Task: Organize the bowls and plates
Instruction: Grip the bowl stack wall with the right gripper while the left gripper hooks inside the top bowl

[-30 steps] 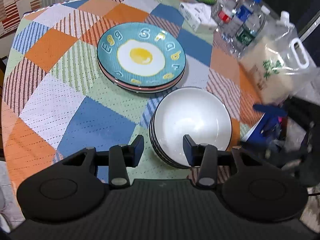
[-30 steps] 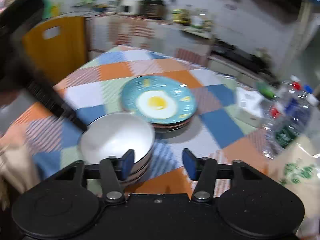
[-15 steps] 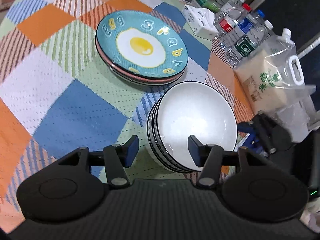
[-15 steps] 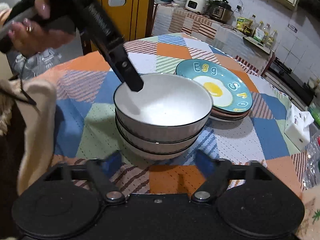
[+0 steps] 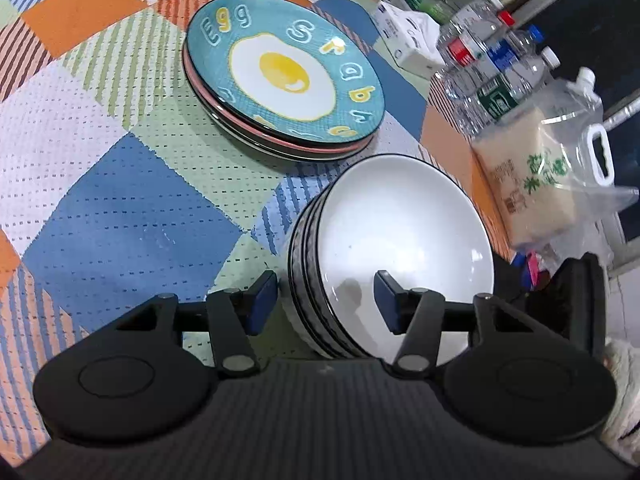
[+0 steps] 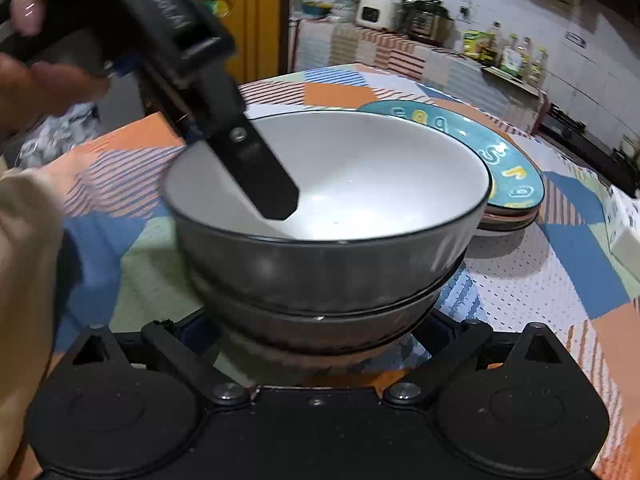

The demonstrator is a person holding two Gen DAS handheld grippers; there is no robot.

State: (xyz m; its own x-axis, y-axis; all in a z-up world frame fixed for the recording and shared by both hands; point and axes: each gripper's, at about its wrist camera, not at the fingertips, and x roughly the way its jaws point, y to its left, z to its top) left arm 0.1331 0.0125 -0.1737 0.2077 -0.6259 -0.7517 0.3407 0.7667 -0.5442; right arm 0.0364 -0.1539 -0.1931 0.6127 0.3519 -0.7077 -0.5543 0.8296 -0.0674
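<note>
Left wrist view: left hand-held gripper [image 5: 325, 294] spread astride bowl stack [image 5: 394, 240] rim, readying clamp; right hand-held gripper [image 6: 316, 334] fingertips hidden, state undeterminable.

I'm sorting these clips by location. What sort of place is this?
Most likely a home kitchen or dining area. A table with a patchwork cloth holds stacked plates and bowls, and the right wrist view shows a counter with a rice cooker and condiment bottles behind.

The bowl stack [image 6: 328, 280] hides the right tool's [image 6: 320, 332] fingertips.
</note>
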